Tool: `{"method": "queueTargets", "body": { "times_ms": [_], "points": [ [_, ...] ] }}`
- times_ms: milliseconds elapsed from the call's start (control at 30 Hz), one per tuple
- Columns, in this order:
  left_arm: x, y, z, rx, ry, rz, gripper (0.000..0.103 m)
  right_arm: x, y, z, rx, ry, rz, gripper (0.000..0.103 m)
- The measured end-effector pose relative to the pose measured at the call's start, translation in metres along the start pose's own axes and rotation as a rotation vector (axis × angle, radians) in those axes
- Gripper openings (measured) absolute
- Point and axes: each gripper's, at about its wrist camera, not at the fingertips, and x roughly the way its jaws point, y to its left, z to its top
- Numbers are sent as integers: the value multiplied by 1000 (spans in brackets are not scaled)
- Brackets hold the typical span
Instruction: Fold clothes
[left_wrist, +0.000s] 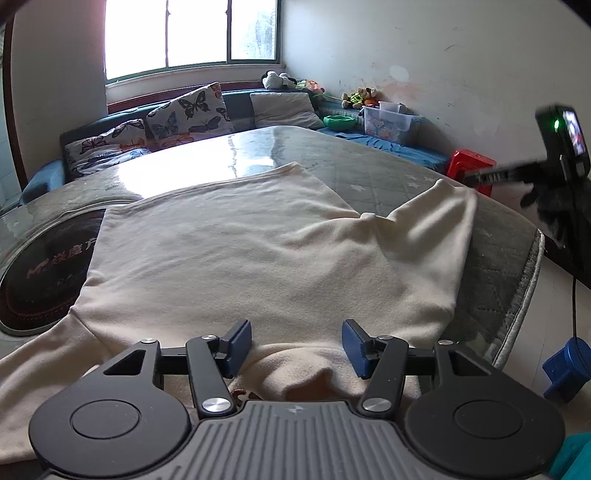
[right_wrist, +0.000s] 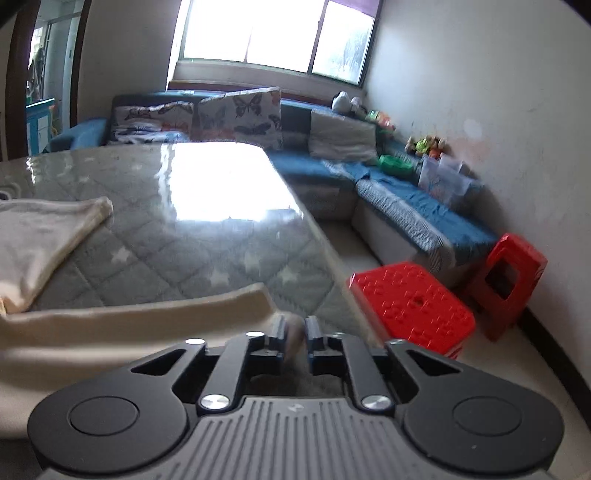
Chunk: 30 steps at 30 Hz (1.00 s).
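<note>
The cream garment (left_wrist: 236, 243) lies spread on the quilted, glass-topped bench (left_wrist: 498, 258), directly ahead of the left hand-held gripper (left_wrist: 297, 347), whose blue pads stand about half open above a bunched fold near the neckline and press on nothing. It looks soft, light and limp, a fleecy knit that will sag and drag, not hold a shape, and it may slide on the shiny bench top. I judge the hems, cuffs and shoulder seams to be the best places to pinch. The right hand-held gripper (right_wrist: 295, 341) is nearly shut at the end of the sleeve (right_wrist: 147, 314), which stretches off to its left. Something pale shows between its pads, but blur keeps me from telling whether they hold the cuff. The garment's near edge is hidden under both hand-held grippers.
</note>
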Motion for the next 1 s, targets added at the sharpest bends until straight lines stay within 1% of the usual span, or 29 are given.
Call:
{"method": "queueTargets", "body": {
  "times_ms": [33,100,200,333,400,467,533,633,767,800,867,1000],
  "points": [
    [0,0,0,-2,-2,1,58,-5,3,5,-2,-17,29,17],
    [0,-1,-1,-5,-4,2,58,-15,11,14,-10,-48,98,17],
    [0,-2,-2,-5,-7,1,59,-29,35,24,-43,-69,285,17],
    [-1,-2,-3,-6,-6,-4,59,-36,82,25,-134,-49,527,17],
    [-2,-1,-3,-11,-7,-8,59,-37,105,22,-195,-35,599,16],
    [-3,0,-4,-14,-7,-13,59,-35,124,18,-249,-21,642,16],
    [-5,1,-5,-19,-7,-16,59,-34,135,15,-287,2,652,16],
    [-9,6,-4,-29,-4,-11,59,-25,139,12,-314,45,636,15],
    [-16,21,2,-40,-19,37,59,-21,131,21,-305,58,638,15],
    [-17,26,5,-46,-27,56,59,-19,129,26,-298,52,627,16],
    [-16,39,11,-65,-37,125,59,-12,126,38,-275,52,604,16],
    [-8,71,24,-136,-36,256,59,16,119,62,-191,80,567,17]
  ]
}}
